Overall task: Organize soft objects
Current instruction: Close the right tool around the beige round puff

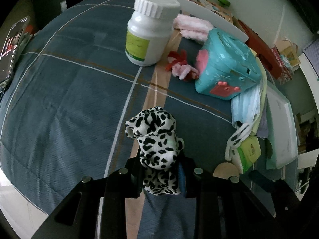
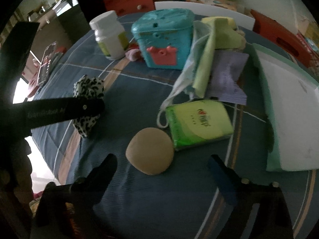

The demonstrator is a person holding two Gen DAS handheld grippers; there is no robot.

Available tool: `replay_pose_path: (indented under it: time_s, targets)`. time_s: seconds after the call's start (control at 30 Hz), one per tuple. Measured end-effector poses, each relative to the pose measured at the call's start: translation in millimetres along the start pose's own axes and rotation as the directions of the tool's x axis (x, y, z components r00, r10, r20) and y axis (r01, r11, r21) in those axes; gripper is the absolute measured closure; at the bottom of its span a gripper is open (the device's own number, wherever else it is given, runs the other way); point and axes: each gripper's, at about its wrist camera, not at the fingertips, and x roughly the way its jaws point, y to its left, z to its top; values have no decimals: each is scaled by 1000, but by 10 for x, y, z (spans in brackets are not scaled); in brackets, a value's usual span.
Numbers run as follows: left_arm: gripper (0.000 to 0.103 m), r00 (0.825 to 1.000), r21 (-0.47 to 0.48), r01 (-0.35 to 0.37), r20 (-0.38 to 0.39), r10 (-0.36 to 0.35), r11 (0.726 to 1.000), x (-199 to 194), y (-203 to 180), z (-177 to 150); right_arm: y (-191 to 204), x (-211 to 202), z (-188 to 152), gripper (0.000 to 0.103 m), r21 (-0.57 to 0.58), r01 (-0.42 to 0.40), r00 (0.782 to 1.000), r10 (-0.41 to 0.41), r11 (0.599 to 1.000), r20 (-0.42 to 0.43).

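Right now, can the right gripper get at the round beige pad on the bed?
Probably yes. The right gripper is open, the beige pad lies just ahead between its fingers, and nothing covers it. The green tissue pack sits close beside it.

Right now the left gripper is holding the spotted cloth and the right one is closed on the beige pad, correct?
Not quite. The left gripper does hold the spotted cloth, but the right gripper is not closed on the beige pad: its jaws stand wide open, with the pad lying on the bedspread just ahead of them. The right wrist view shows this.
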Motion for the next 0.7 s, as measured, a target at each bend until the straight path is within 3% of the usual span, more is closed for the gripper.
replay_pose_path:
  time_s: [0.23,0.37,0.47,0.7]
  targets:
    - [74,1000,-12,5,2,-5,1000,-24,113,25,97,103,-11,32,-50,-17,1000,17,999,-8]
    - [74,1000,-10,4,1,-4,1000,-40,123,39,152,150,-6,35,-60,-14,1000,13,998,-11]
    - [74,1000,-6,2,0,-2,1000,-44,97,43,162,191,12,48,-67,-10,1000,9,998,-7]
    - [74,1000,-7,1,-1,-1,1000,-27,63,44,144,135,-24,48,-69,-13,1000,13,998,3]
